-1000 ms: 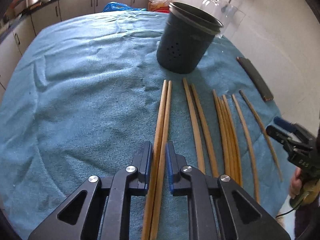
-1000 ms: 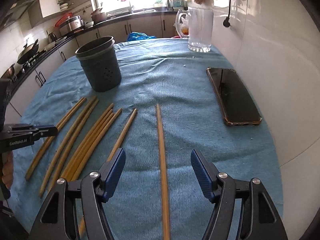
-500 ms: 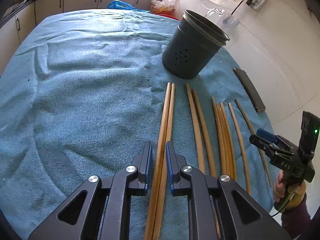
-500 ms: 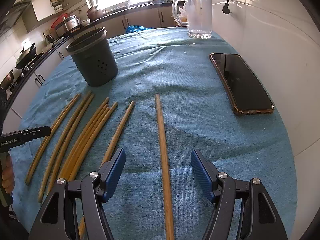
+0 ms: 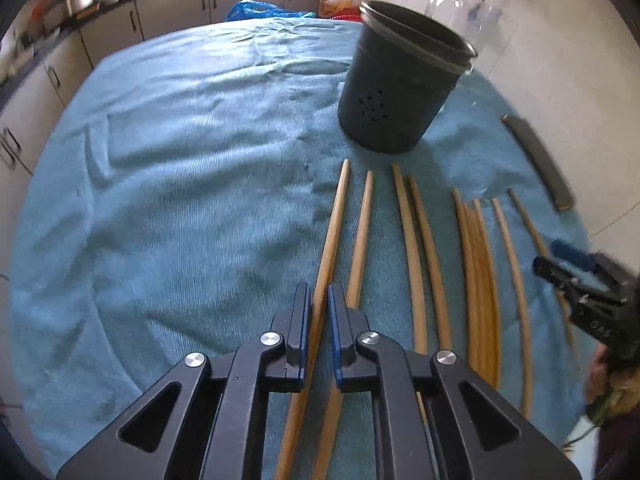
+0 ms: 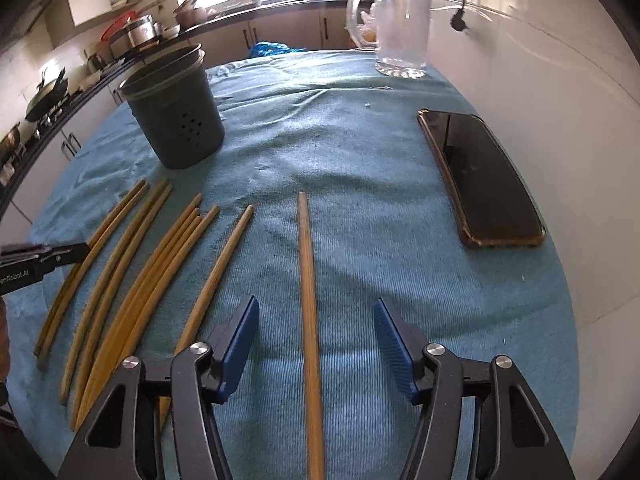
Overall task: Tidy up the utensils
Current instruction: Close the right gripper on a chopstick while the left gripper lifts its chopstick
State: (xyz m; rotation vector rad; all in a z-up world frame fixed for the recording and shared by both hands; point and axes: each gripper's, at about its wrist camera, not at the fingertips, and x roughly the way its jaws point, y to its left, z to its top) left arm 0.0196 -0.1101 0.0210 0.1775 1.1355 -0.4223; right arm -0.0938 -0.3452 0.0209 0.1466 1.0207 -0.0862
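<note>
- The left gripper (image 5: pixel 319 300), its blue pads pressed onto a single wooden chopstick (image 5: pixel 334 224), pinches it near the person's edge of a table covered with a teal towel (image 5: pixel 180 184); the stick's far tip points toward the dark perforated utensil holder (image 5: pixel 394 92), probably its destination.
- Its former partner, a second chopstick (image 5: pixel 362 232), lies just beside the pinched one, angled slightly apart and outside the pads.
- The right gripper (image 6: pixel 316 344) has just been narrowing its jaws, yet they are spread either side of a lone chopstick (image 6: pixel 307 280) without touching it; the stick runs straight between the pads, apparently lined up for a pickup.
- More chopsticks (image 6: pixel 160 264) fan out across the towel between the two tools, tips toward the holder, none yet inside it as far as can be seen.
- A phone (image 6: pixel 480 176) rests near the wall-side edge, a glass mug (image 6: pixel 400 32) at the far edge, both well clear of the work.
- Judged from this, sorting has barely begun.
</note>
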